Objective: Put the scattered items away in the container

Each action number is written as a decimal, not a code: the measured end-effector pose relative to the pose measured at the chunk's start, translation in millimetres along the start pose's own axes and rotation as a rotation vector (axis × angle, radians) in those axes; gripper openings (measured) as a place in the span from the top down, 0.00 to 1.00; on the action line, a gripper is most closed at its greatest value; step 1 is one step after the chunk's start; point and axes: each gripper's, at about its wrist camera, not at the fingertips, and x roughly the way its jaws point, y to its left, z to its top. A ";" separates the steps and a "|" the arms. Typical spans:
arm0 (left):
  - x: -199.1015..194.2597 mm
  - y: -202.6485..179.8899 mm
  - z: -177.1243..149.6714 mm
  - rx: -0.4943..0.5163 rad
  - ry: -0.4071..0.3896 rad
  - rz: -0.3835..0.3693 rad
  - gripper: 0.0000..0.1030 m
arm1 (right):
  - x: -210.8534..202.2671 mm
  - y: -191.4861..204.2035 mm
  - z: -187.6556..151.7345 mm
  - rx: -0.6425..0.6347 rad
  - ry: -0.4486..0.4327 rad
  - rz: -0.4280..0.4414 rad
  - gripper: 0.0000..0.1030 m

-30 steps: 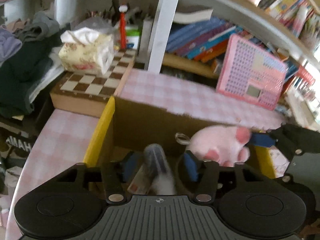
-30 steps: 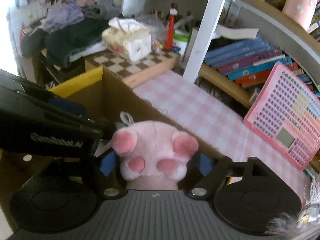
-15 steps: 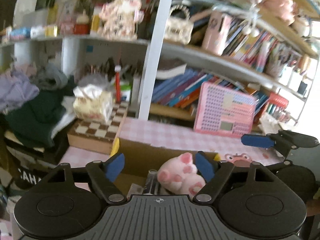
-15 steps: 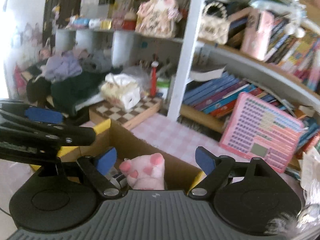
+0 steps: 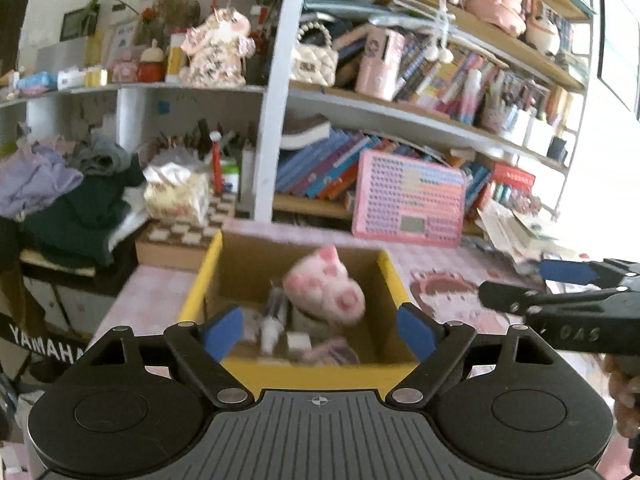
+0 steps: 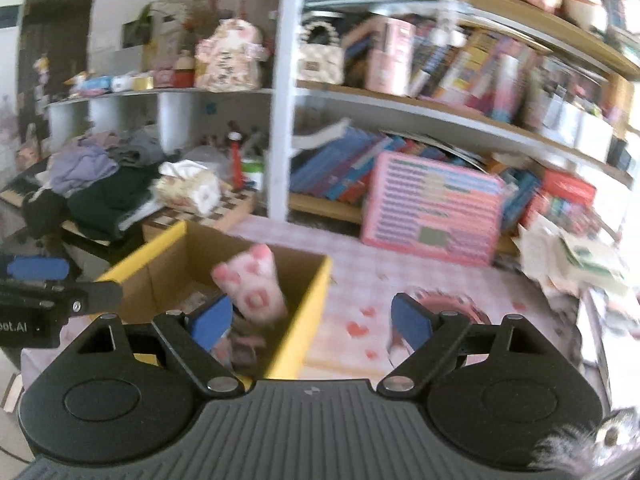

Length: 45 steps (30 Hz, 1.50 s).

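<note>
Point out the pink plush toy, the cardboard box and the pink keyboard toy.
pink plush toy (image 5: 324, 288), left wrist view, on its body.
cardboard box (image 5: 392, 276), left wrist view, on its yellow right rim.
pink keyboard toy (image 6: 432, 208), right wrist view, on its key panel.

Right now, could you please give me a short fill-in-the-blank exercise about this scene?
1. The pink plush toy lies inside the ____ box.
2. Between the left gripper pads there is ____ held.
3. The tissue pack rests on a ____ board.

Missing words: cardboard; nothing; chess
</note>
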 end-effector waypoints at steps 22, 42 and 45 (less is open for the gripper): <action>-24.1 -66.0 -76.3 0.126 0.105 0.027 0.16 | -56.7 -21.1 -116.6 0.158 0.189 -0.120 0.16; -15.4 -72.4 -100.7 0.178 0.276 0.061 0.05 | -55.2 -12.4 -133.4 0.141 0.287 -0.064 0.05; -16.7 -68.7 -100.7 0.163 0.277 0.065 0.02 | -54.9 -10.3 -134.1 0.141 0.293 -0.064 0.04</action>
